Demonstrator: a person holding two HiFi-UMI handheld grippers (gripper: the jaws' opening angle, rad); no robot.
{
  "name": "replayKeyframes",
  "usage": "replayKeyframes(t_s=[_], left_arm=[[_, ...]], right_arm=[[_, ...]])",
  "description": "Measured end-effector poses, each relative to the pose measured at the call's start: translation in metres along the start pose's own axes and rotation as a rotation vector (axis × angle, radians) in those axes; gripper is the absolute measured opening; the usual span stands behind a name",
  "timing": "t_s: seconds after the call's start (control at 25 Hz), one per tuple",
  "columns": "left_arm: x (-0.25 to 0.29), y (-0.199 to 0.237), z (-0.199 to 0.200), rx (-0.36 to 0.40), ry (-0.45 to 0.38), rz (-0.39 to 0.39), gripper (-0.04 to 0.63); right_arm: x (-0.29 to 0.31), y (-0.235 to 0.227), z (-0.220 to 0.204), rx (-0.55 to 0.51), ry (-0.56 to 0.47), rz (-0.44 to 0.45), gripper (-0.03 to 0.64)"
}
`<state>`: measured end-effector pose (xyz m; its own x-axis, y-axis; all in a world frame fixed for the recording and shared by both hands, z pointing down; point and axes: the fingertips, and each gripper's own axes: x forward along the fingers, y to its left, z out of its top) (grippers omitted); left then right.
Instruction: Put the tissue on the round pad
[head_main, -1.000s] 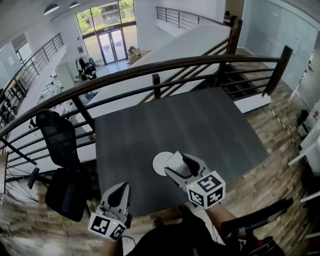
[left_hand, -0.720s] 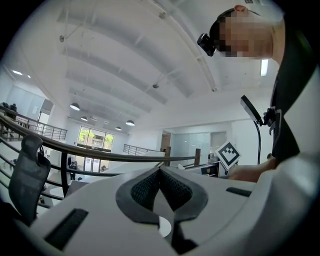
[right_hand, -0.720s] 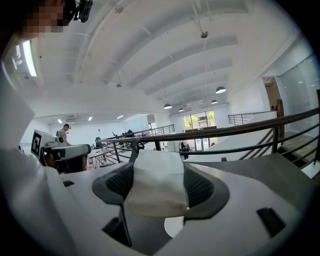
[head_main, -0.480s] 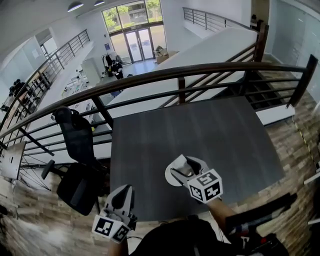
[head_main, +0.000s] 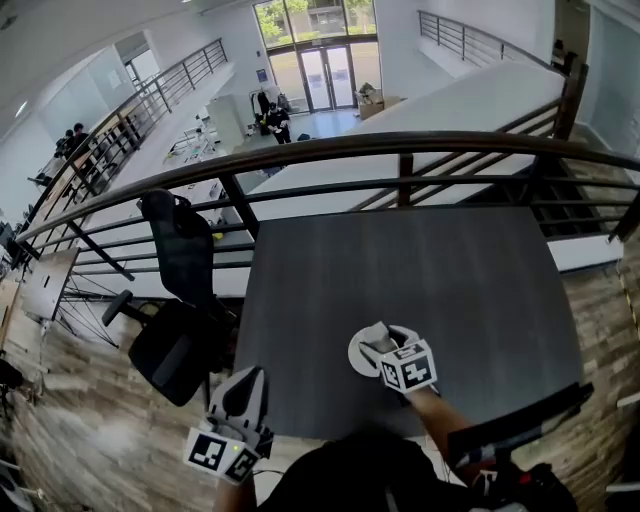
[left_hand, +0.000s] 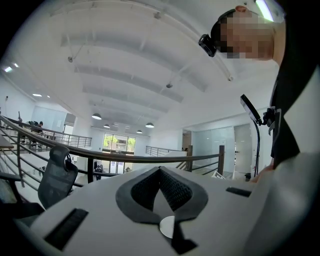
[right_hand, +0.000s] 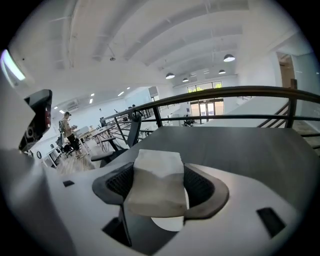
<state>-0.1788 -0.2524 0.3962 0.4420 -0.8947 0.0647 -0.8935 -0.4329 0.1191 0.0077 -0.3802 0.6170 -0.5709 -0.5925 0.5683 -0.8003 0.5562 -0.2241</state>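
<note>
Head view, table (head_main: 400, 270): dark, with the white round pad (head_main: 360, 358) lying near my edge.
Head view, right gripper (head_main: 384, 343): it hung directly over the round pad. I could not tell from above whether its load touched the pad.
Head view, left gripper (head_main: 244, 380): it hung off the near left corner of the table, well apart from the pad.
Left gripper view, jaws: the tips met with nothing between them, and they pointed up toward the railing (left_hand: 125, 155) and the ceiling.
Right gripper view, tissue (right_hand: 155, 187): a white folded wad stood between my jaws, and its far end stuck out past the tips.
Right gripper view, grip: the jaws stood wide but were clamped on the tissue. The ribbed pads (right_hand: 201, 189) pressed both of its sides.
Handling, feel: I judged it light and soft, likely to crumple before it slipped. It seemed to pinch in slightly where the pads met it.
Handling, hold: across the middle of its two side faces, squeezed gently, seemed the best place.
</note>
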Motion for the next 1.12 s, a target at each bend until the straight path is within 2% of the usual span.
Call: replayKeyframes(t_s=[0.48, 0.76, 0.92, 1.12], left_arm=[[-0.022, 0.009, -0.001, -0.012, 0.023, 0.162, 0.003], [-0.036, 0.009, -0.003, -0.019, 0.034, 0.221, 0.003], [-0.044, 0.011, -0.004, -0.022, 0.044, 0.250, 0.003], [-0.045, 0.004, 0.001, -0.009, 0.037, 0.270, 0.003]], right_arm=[[0.055, -0.024, -0.062, -0.074, 0.194, 0.027, 0.314], [0.080, -0.026, -0.082, -0.116, 0.265, 0.042, 0.314], [0.095, -0.013, -0.095, -0.084, 0.306, 0.107, 0.314], [0.101, -0.018, -0.114, -0.089, 0.346, 0.112, 0.314]])
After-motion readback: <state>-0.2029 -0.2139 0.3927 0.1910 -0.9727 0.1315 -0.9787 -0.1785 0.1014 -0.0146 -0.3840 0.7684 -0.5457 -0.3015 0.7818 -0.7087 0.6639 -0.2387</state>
